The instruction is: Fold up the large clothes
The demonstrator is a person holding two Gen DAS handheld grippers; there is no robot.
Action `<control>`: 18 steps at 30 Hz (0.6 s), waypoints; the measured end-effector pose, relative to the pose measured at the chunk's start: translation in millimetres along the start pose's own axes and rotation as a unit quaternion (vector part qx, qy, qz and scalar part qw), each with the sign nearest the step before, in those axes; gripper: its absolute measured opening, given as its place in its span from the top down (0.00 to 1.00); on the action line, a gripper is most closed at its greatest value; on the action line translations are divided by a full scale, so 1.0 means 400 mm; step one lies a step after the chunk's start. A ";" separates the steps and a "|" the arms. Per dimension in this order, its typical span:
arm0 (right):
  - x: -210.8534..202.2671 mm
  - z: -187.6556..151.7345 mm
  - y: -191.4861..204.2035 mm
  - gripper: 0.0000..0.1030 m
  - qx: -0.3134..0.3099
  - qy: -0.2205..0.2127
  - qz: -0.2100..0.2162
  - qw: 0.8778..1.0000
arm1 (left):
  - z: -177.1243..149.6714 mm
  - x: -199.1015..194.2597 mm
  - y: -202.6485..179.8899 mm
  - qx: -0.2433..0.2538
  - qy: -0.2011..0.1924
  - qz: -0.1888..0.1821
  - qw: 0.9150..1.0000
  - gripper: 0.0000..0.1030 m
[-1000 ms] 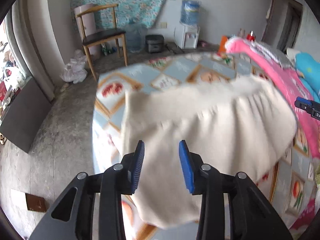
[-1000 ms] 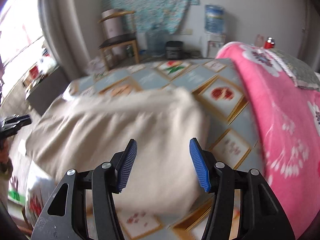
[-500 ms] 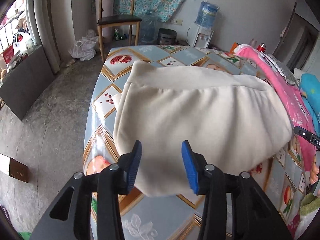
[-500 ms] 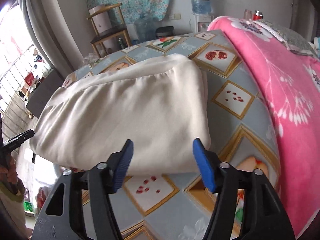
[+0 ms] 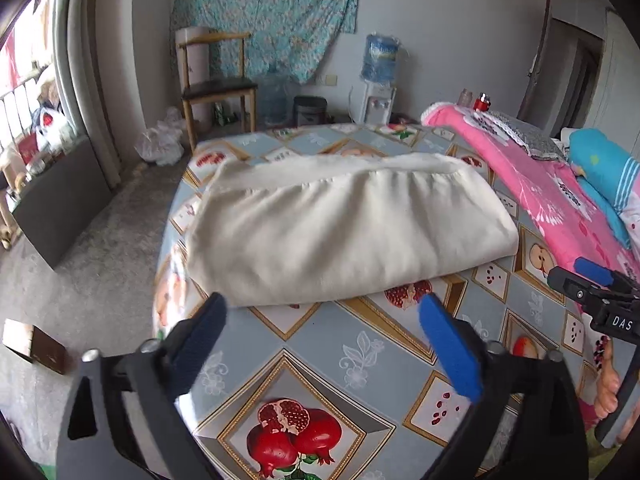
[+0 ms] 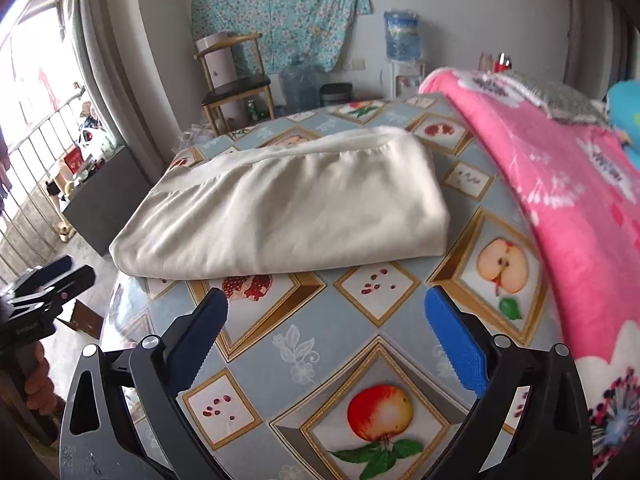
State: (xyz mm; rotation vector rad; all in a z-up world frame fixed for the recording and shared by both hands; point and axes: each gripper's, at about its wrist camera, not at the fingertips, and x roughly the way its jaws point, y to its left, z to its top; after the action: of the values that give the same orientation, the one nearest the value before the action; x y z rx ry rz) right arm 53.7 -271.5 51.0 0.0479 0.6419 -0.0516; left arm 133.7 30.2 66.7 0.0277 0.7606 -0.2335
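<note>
A folded cream garment [image 5: 344, 228] lies flat on the fruit-patterned tablecloth [image 5: 360, 360]; it also shows in the right wrist view [image 6: 288, 208]. My left gripper [image 5: 324, 344] is open and empty, held back from the garment's near edge. My right gripper [image 6: 328, 340] is open and empty, also short of the near edge. The right gripper shows at the right edge of the left wrist view [image 5: 596, 292], and the left gripper at the left edge of the right wrist view [image 6: 44, 284].
A pink floral blanket [image 6: 560, 184] lies along the right side, with a blue pillow [image 5: 604, 176] beyond. A wooden chair [image 5: 216, 84], water dispenser [image 5: 376, 80] and a dark board [image 5: 60, 196] stand on the floor beyond and left of the table.
Both grippers have pulled back from the garment and opened wider. The garment has settled flat on the table.
</note>
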 end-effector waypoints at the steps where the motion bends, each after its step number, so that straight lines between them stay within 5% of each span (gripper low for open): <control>1: -0.014 0.000 0.008 0.07 -0.005 -0.010 -0.015 1.000 | -0.001 -0.017 -0.005 0.001 -0.012 0.005 1.000 0.05; 7: -0.072 0.009 0.017 0.07 0.002 -0.056 -0.067 0.996 | 0.008 -0.071 -0.015 -0.024 -0.041 -0.009 0.999 0.05; 18: -0.104 0.016 0.036 0.07 -0.015 -0.082 -0.104 0.991 | 0.014 -0.061 -0.075 0.003 -0.044 0.098 0.994 0.05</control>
State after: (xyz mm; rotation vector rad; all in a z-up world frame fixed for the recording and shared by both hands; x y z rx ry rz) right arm 25.2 -256.0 81.7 -0.0514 0.4808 -0.2454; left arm 114.0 5.2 89.3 0.0969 0.6636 -0.0491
